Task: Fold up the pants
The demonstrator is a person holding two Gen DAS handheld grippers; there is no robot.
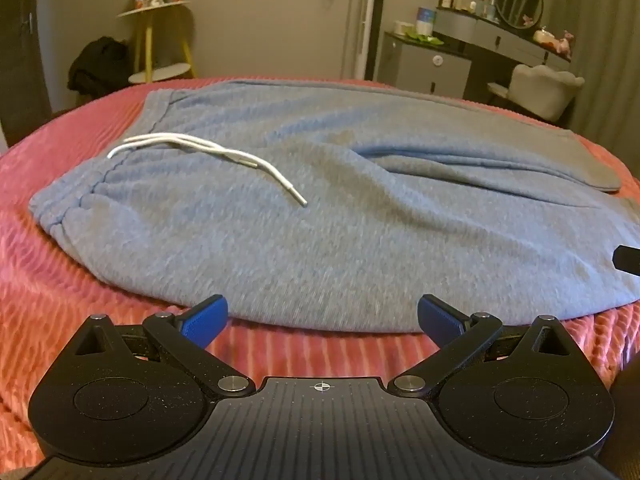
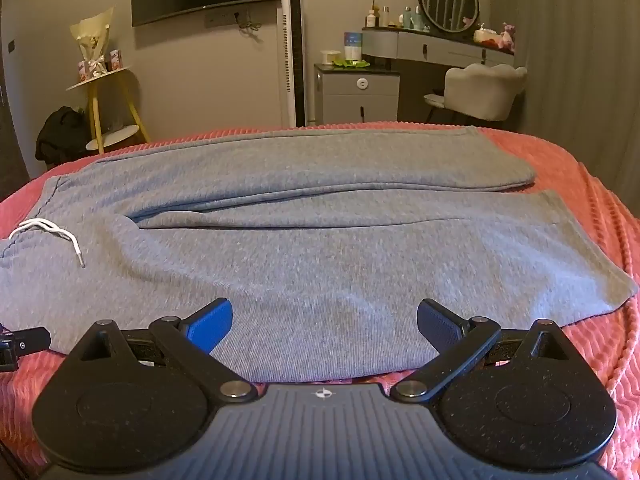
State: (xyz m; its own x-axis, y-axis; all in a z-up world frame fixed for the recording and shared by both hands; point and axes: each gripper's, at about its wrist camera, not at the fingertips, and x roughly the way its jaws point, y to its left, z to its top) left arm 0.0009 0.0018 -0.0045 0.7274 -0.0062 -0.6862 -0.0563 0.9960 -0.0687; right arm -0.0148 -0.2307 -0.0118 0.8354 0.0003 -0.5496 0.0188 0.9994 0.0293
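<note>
Grey-blue sweatpants [image 1: 320, 208] lie flat on a red ribbed bedspread [image 1: 60, 300], waistband to the left, legs running right. A white drawstring [image 1: 208, 150] lies loose on the waist area. My left gripper [image 1: 322, 316] is open and empty, just short of the pants' near edge by the waist. My right gripper [image 2: 324, 320] is open and empty, its blue pads [image 2: 210, 326] over the near edge of the front leg of the pants [image 2: 320, 256]. The drawstring [image 2: 60, 236] shows at the left of the right wrist view. A dark part of the left gripper [image 2: 24, 342] shows at the left edge.
Beyond the bed stand a yellow side table [image 2: 100, 92] with a bouquet, a black bag [image 2: 60, 132] on the floor, a white tower fan [image 2: 292, 56], a grey cabinet [image 2: 358, 96], a dresser with round mirror [image 2: 448, 0], and a white chair [image 2: 480, 88].
</note>
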